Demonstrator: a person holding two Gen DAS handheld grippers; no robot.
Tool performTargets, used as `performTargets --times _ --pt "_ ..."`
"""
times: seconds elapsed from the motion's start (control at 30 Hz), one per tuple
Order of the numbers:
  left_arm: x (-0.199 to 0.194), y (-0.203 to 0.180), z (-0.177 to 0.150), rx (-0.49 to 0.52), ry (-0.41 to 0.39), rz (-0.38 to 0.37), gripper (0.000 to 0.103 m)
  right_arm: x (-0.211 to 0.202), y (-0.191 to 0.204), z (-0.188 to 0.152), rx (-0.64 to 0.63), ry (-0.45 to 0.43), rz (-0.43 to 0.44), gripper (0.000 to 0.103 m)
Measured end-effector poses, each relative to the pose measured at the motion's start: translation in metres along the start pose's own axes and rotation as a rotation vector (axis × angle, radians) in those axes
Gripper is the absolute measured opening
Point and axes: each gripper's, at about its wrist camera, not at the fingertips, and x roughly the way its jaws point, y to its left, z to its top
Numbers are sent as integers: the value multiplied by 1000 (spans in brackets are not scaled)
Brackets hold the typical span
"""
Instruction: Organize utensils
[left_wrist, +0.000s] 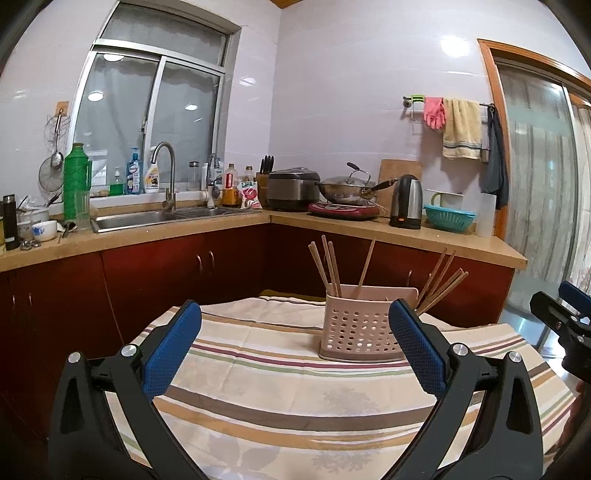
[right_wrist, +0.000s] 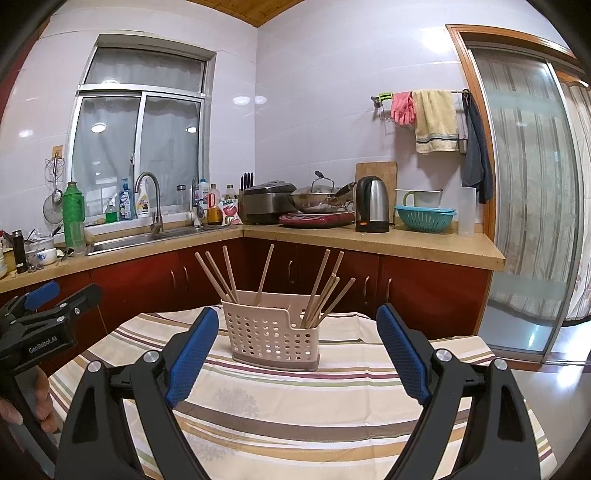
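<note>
Right wrist view: both tools, left tool (left_wrist: 294, 345) and right tool (right_wrist: 295, 350), gape apart, empty; chopstick basket (right_wrist: 273, 332) at 12 o'clock on the bench (right_wrist: 295, 406).

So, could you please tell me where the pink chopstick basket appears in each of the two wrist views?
Left wrist view: the chopstick basket stands right of centre on the striped cloth, partly behind the tool's right-hand finger.
Right wrist view: the basket stands just left of centre, between the fingers.
Shared landmark: the steel kettle on the counter.
</note>
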Motion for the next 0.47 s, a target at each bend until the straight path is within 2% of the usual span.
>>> performTargets --times 0.47 --pt "23 5 -6 19 49 -2 99 11 -12 -7 15 27 -17 86"
